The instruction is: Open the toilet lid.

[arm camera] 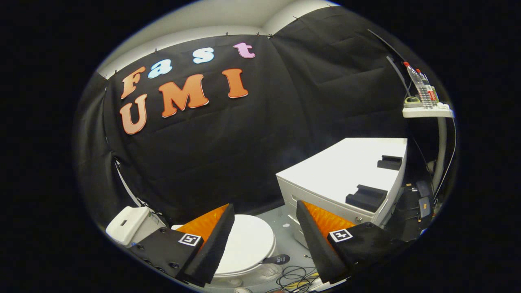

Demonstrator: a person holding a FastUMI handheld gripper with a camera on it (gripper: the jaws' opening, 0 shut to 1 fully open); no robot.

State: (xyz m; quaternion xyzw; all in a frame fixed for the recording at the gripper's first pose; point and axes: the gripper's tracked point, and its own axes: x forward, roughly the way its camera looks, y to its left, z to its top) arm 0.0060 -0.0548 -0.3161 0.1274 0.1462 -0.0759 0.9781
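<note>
A white toilet stands on the floor below me, its lid lying flat and closed over the bowl. Its white tank sits left of my left finger. My gripper hovers high above it, open, with nothing between the fingers. The left finger covers the lid's left part; the lid's right half shows in the gap between the fingers.
A white cabinet with two dark holders on top stands right of the toilet, just behind my right finger. Loose black cables lie on the grey floor by the bowl. A small shelf with bottles hangs at the far right.
</note>
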